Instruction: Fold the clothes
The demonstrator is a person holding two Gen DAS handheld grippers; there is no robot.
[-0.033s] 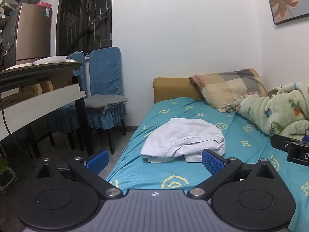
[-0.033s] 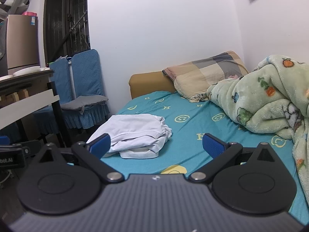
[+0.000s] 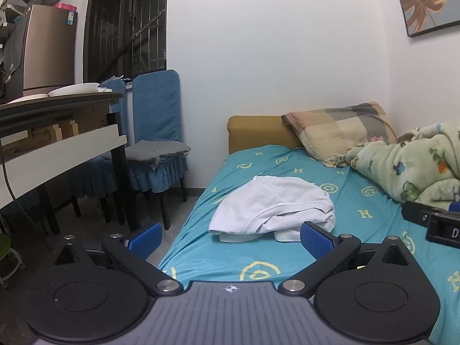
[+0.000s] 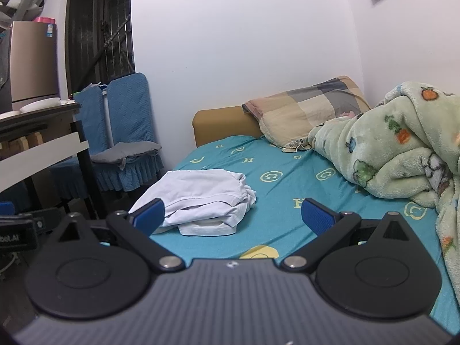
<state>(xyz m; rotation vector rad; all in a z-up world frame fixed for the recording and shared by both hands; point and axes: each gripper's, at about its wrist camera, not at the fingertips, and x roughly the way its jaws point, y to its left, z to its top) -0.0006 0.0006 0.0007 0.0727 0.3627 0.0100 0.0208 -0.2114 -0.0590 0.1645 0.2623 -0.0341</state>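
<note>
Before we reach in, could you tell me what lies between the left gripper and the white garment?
Only bare teal sheet: the left wrist view shows nothing between the open left gripper and the white garment.

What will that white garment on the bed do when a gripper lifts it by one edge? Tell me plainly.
The white garment lies in a soft, crumpled heap with loose layered folds, so it will probably sag and unfurl rather than hold its shape. It looks like thin cloth, so likely light. Pushed across the teal sheet, it would probably bunch up rather than slide whole.
</note>
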